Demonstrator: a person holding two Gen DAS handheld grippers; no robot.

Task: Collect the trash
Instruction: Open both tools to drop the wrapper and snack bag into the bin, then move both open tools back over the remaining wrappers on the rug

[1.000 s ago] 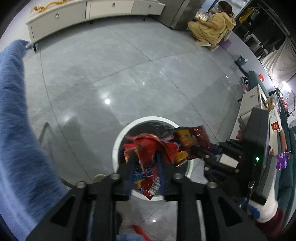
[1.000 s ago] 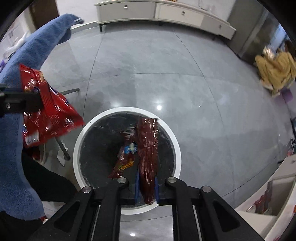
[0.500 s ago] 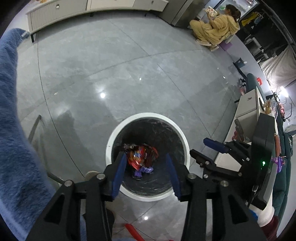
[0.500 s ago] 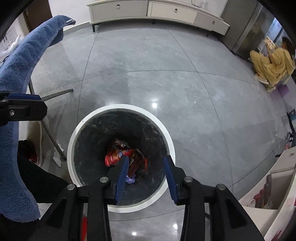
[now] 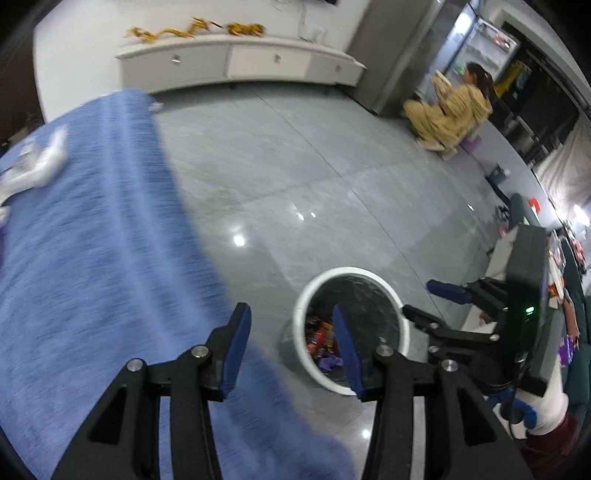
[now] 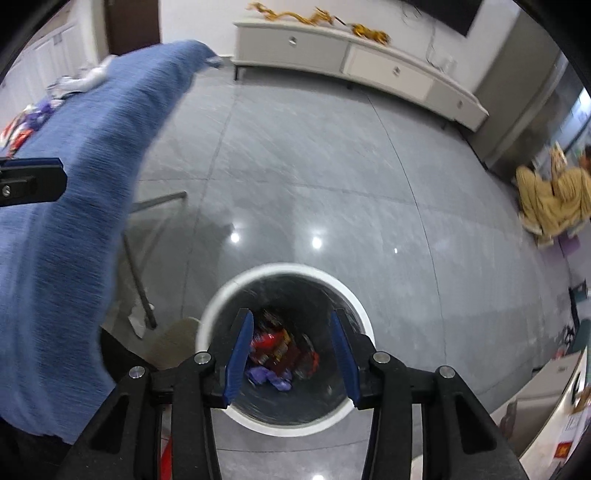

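floor (image 6: 332, 166): grey glossy tiles, 2 light glints at 6 o'clock | cabinet (image 6: 351, 62): long, white, 12 o'clock, against white wall (image 6: 199, 22) | door (image 6: 133, 26): dark, 11 o'clock | blue cloth (image 5: 92, 240): 9 o'clock | seated person (image 5: 447, 110): 2 o'clock

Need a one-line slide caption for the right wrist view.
Open right tool above the white bin, snack wrappers at its bottom, blue cloth at left.

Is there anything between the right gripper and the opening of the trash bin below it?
Nothing visible blocks it. The right gripper is open and empty over the trash bin, whose mouth is uncovered; red and purple wrappers lie at its bottom. The blue cloth stays to the left, beside the bin.
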